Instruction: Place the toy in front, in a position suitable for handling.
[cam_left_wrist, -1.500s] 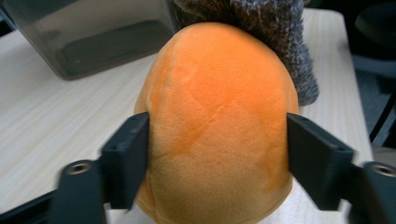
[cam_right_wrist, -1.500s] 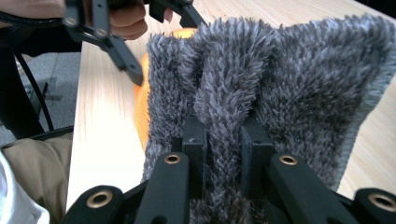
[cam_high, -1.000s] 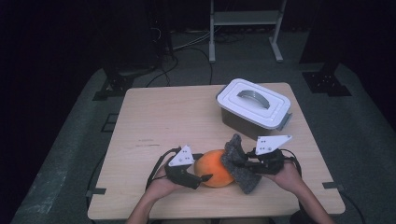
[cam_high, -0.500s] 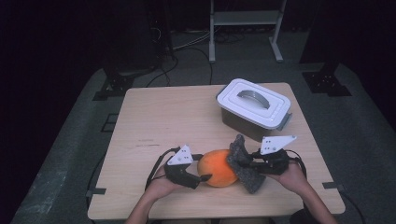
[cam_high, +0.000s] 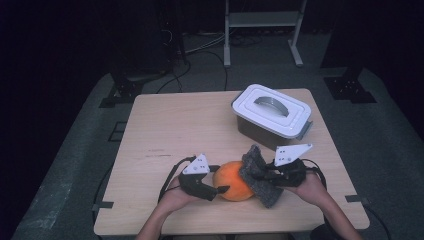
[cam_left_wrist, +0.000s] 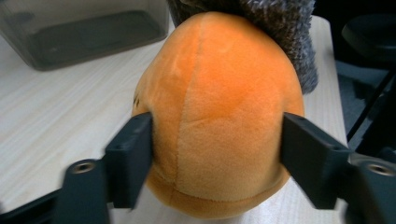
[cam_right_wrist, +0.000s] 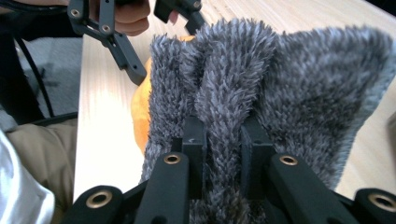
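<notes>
High view: left gripper (cam_high: 220, 181) clamps orange plush (cam_high: 233, 181); right gripper (cam_high: 264, 175) pinches grey cloth (cam_high: 259, 176).

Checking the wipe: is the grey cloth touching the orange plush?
Touching. The left gripper view shows the grey cloth pressed against the orange plush at its far side.

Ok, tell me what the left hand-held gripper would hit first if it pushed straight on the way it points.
The left hand-held gripper already has its jaws around the orange plush ball, so that comes first. Beyond the ball, probably the grey fuzzy cloth lying against its far side, though depth there is hard to judge.
</notes>
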